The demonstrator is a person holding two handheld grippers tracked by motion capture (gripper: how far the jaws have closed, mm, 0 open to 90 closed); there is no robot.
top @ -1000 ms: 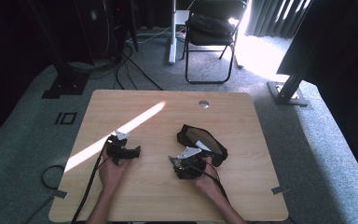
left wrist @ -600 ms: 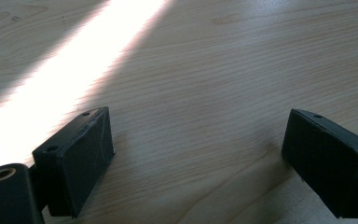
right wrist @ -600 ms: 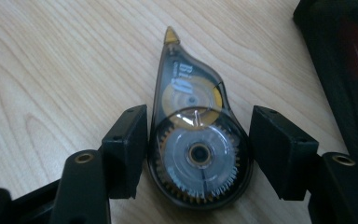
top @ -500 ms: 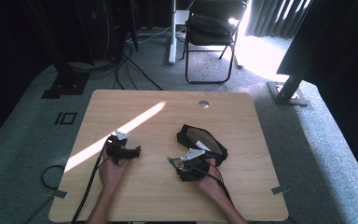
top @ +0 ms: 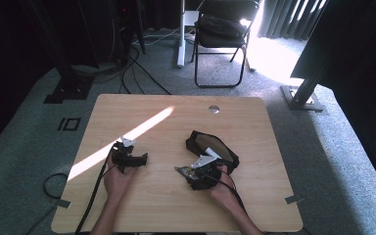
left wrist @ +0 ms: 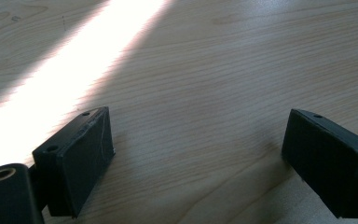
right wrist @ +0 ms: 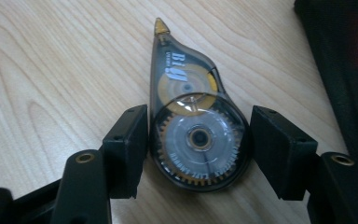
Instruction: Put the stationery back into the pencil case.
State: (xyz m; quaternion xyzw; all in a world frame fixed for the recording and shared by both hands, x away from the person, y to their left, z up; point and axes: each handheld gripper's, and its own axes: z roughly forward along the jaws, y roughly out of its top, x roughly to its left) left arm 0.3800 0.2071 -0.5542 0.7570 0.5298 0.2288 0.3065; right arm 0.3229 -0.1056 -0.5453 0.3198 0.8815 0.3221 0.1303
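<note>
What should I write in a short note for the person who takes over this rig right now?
Left gripper: open, nothing between the jaws, over bare table.
Right gripper: jaws on either side of the correction tape dispenser; the left one looks in contact, a gap shows at the right one, so it is not clamped.
The dispenser lies flat on the table, tip pointing away from the gripper, beside the open black pouch.
Done: the right gripper is lined up on the dispenser.
Left: probably close, lift, and move it.

Black pouch (right wrist: 340, 60) is cut off at the right edge.
</note>
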